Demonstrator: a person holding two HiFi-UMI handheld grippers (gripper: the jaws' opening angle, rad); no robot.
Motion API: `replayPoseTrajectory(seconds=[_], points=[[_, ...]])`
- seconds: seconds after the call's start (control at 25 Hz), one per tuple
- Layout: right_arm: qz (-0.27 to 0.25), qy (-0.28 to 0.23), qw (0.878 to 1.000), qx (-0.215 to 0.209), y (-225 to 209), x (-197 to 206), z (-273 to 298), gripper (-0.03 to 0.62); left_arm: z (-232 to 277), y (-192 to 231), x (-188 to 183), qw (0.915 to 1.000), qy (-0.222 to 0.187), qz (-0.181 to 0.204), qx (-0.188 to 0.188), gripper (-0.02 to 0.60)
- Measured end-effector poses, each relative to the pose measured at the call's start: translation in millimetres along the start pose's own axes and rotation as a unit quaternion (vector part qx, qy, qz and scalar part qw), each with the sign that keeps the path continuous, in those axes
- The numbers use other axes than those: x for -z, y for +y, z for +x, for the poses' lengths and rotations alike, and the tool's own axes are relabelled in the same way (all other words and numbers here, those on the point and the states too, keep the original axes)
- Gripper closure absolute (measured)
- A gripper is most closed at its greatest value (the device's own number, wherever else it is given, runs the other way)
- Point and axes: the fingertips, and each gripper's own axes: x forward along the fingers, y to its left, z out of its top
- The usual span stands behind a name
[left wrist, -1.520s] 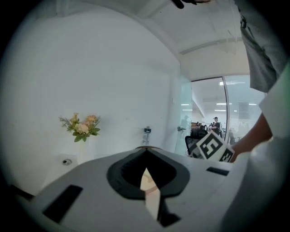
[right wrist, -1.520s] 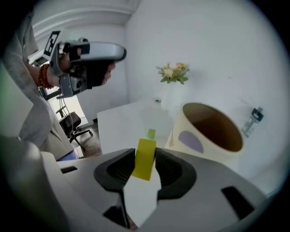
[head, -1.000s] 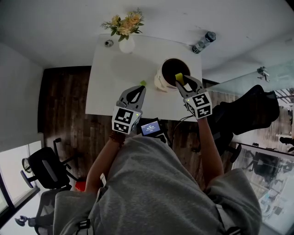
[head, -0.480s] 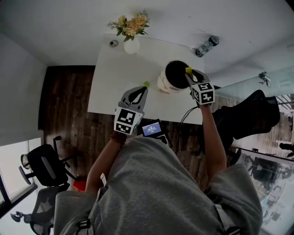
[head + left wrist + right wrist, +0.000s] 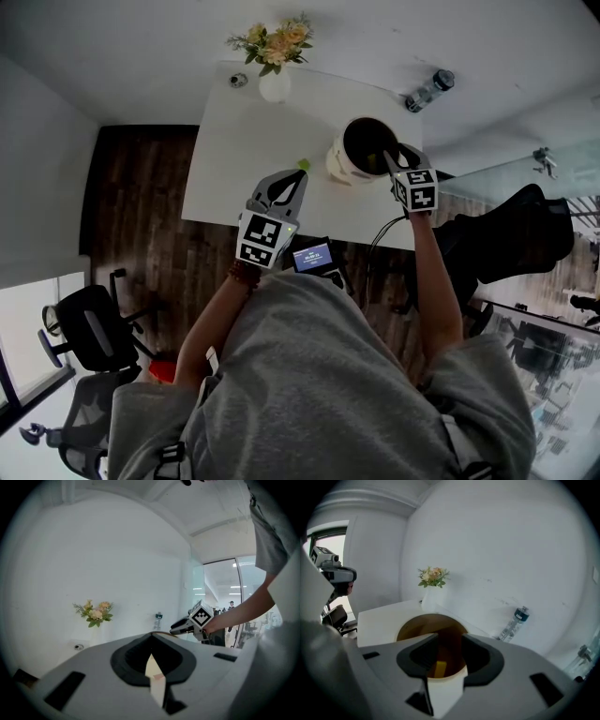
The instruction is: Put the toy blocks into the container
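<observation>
A white container (image 5: 337,161) with a dark inside stands on the white table (image 5: 234,159). My right gripper (image 5: 395,152) hangs over its right rim, tilted down, and its jaws have just been opening. In the right gripper view the right gripper (image 5: 449,641) is open with nothing between its pads. Below it a yellow block (image 5: 439,668) lies inside the container (image 5: 412,626). My left gripper (image 5: 298,174) hovers left of the container, its tips together on a small green block (image 5: 302,164). The left gripper view shows the left gripper (image 5: 151,639) shut, and the block itself is hidden there.
A white vase of flowers (image 5: 275,58) and a small round device (image 5: 237,81) stand at the table's far edge. A plastic bottle (image 5: 429,90) lies at the far right corner. A small screen (image 5: 312,256) sits near the person's chest, and office chairs (image 5: 89,333) stand on the wooden floor.
The right gripper moved further over the container and dipped down. The yellow block that was at its tips is now inside the container. The left gripper stayed put.
</observation>
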Motion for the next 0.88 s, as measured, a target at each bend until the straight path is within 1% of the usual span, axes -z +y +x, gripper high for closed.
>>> replayPoseTrajectory(seconds=[0.12, 0.28, 0.44, 0.6, 0.68, 0.76, 0.88], points=[[-0.006, -0.013, 1.0, -0.003, 7, -5, -5, 0.442, -1, 0, 1, 1.0, 0.0, 0.0, -0.001, 0.575], [-0.019, -0.052, 0.998, -0.025, 31, -32, -14, 0.445, -4, 1, 3, 1.0, 0.003, 0.0, -0.006, 0.575], [-0.046, -0.102, 0.992, -0.055, 70, -73, -23, 0.45, -9, 3, 6, 0.9999, 0.006, 0.0, -0.016, 0.575], [-0.08, -0.142, 0.981, -0.104, 125, -108, -28, 0.451, -17, 11, 9, 0.9994, 0.01, -0.001, -0.034, 0.575], [-0.105, -0.148, 0.975, -0.131, 154, -116, -26, 0.451, -22, 15, 12, 0.9989, 0.013, -0.003, -0.045, 0.575], [-0.122, -0.143, 0.97, -0.155, 178, -115, -17, 0.451, -27, 19, 15, 0.9983, 0.017, -0.005, -0.055, 0.575], [-0.13, -0.111, 0.967, -0.187, 204, -94, 10, 0.451, -37, 24, 20, 0.9971, 0.024, -0.007, -0.071, 0.575]])
